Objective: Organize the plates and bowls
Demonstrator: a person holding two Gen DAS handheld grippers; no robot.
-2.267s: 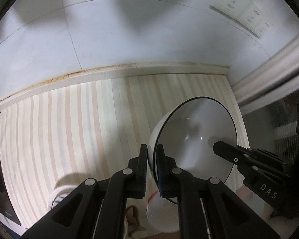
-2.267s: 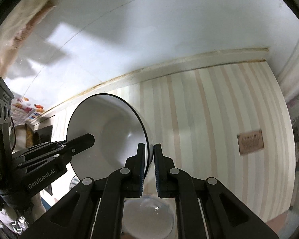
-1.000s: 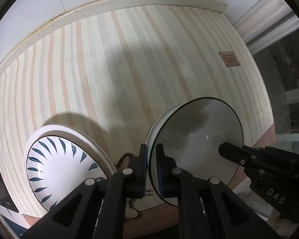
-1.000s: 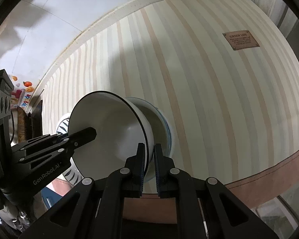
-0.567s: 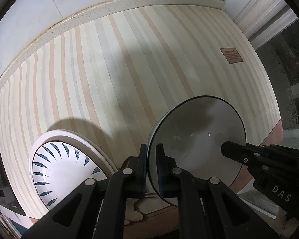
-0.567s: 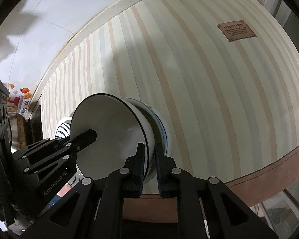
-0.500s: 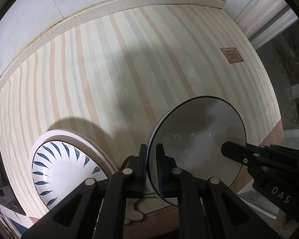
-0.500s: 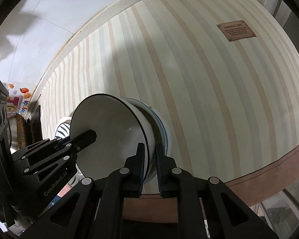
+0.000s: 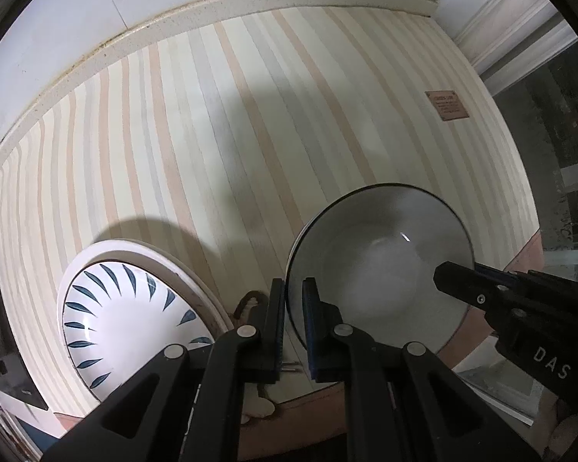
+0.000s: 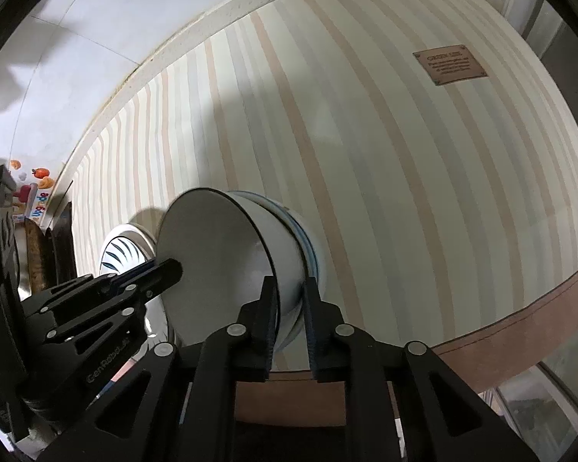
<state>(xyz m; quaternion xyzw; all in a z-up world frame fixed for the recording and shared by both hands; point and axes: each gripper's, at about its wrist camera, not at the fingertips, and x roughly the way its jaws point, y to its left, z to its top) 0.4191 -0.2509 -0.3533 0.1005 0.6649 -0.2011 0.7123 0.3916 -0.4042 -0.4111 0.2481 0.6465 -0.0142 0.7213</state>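
Observation:
A white bowl with a thin dark rim [image 9: 381,265] [image 10: 219,261] sits nested in a blue-rimmed bowl [image 10: 310,254] on the striped mat. My left gripper [image 9: 293,300] pinches the white bowl's left rim. My right gripper [image 10: 290,300] has its jaws a little apart around the bowl's right rim; its fingers [image 9: 466,277] reach over the rim in the left wrist view. A white plate with blue leaf marks [image 9: 131,319] [image 10: 121,248] lies to the left on a larger white plate.
The striped mat [image 9: 231,134] has a brown border [image 10: 539,315] near the front edge and a brown label [image 10: 449,67] at the far right. A tiled wall [image 9: 173,0] rises behind. Dark items and colourful stickers [image 10: 31,192] sit at far left.
The white bowl came down from mid-air into the blue-rimmed bowl on the mat. My right gripper's jaws have widened slightly on the rim in the last half second.

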